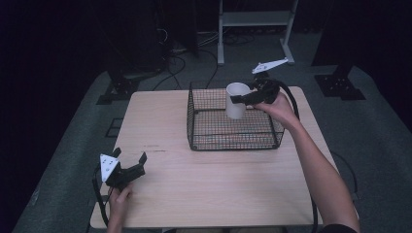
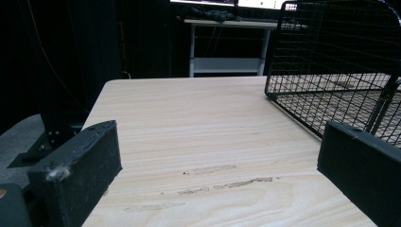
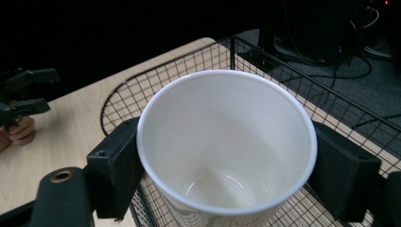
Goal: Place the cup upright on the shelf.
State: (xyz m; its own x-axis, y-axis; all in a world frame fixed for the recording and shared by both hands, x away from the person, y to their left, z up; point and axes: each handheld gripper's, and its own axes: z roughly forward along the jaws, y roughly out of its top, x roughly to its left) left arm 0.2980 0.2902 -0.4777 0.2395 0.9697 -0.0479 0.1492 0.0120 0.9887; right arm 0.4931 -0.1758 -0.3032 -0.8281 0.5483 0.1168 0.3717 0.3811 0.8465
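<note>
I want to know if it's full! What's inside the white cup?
Nothing can be seen inside the white cup: bare white walls and a bare bottom. The right gripper holds it over the wire basket. The basket floor straight under the cup is covered.

My right gripper (image 1: 241,99) holds the cup (image 1: 236,100) upright above the wire basket (image 1: 233,141), which sits on the table (image 1: 209,189) toward the far side. My left gripper (image 1: 130,162) rests near the table's near left corner, well apart from the basket.
</note>
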